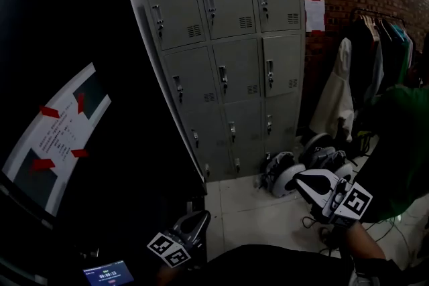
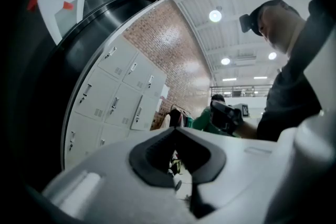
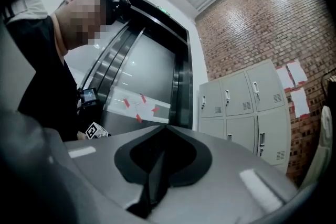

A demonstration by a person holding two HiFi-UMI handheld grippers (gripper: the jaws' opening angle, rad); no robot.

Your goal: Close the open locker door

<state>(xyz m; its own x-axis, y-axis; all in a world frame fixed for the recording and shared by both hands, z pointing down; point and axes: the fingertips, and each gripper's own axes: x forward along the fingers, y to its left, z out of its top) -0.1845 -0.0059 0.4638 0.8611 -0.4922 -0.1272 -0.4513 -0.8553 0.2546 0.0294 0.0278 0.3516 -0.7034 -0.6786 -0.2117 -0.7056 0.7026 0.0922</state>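
Note:
A grey bank of lockers (image 1: pixel 231 63) stands against a brick wall, three columns wide. Every door I can see lies flush with its front, and none stands ajar. The lockers also show in the left gripper view (image 2: pixel 115 97) and in the right gripper view (image 3: pixel 247 107). My left gripper (image 1: pixel 204 214) is low in the head view, well short of the lockers, shut with nothing in it (image 2: pixel 176 131). My right gripper (image 1: pixel 299 175) hangs to the right above the floor tiles, also far from the doors, its jaws shut and empty (image 3: pixel 167 127).
Dark metal lift doors with a taped paper notice (image 1: pixel 60 127) fill the left. Black and white gear (image 1: pixel 288 174) lies on the floor at the lockers' foot. A clothes rack (image 1: pixel 382 43) and a white garment (image 1: pixel 338 97) stand to the right, beside a person in green (image 1: pixel 402 144).

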